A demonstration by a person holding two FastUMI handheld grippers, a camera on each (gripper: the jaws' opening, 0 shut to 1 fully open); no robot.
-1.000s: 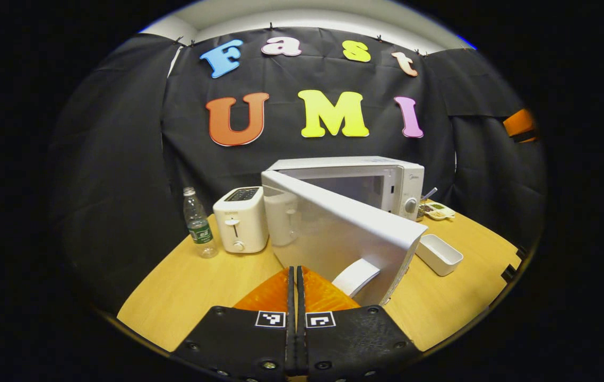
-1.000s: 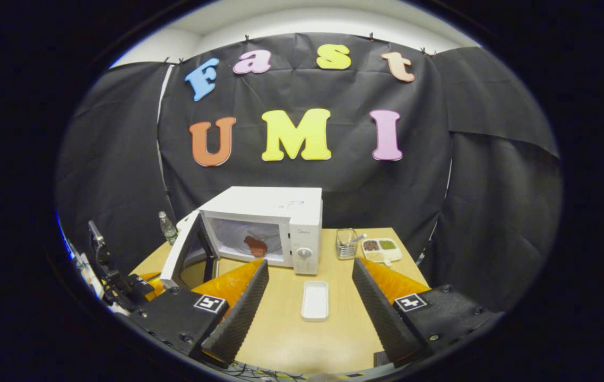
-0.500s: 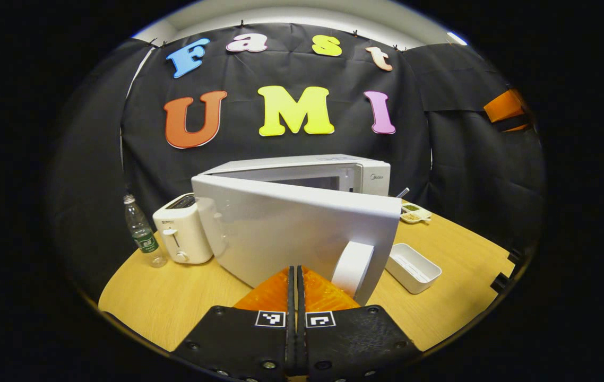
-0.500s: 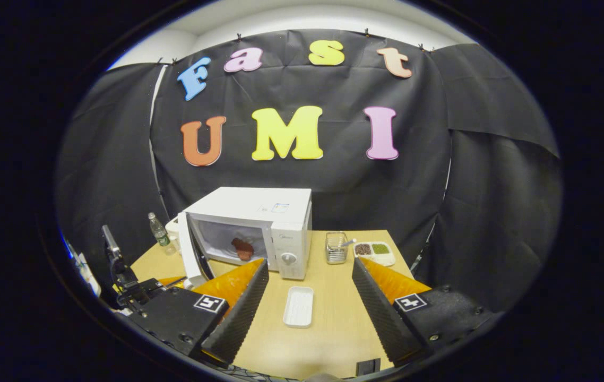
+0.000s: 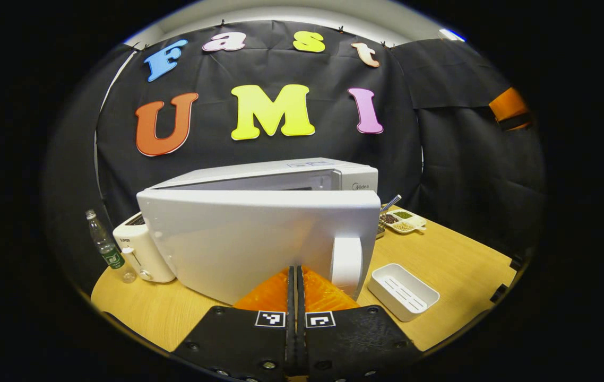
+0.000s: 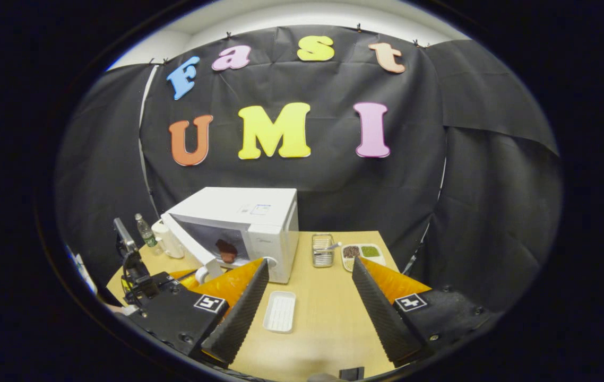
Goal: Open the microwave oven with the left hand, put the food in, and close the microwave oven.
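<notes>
Two claws: left claw (image 5: pixel 296 276) clenched with fingers pressed together, tips at the microwave door (image 5: pixel 259 239); right claw (image 6: pixel 307 297) released, fingers wide apart.
Microwave (image 6: pixel 243 223): door partly ajar.
Food (image 6: pixel 226 250): dark reddish piece inside the microwave.
White tray (image 6: pixel 279 311): on the surface (image 6: pixel 328 323), before the microwave.
</notes>
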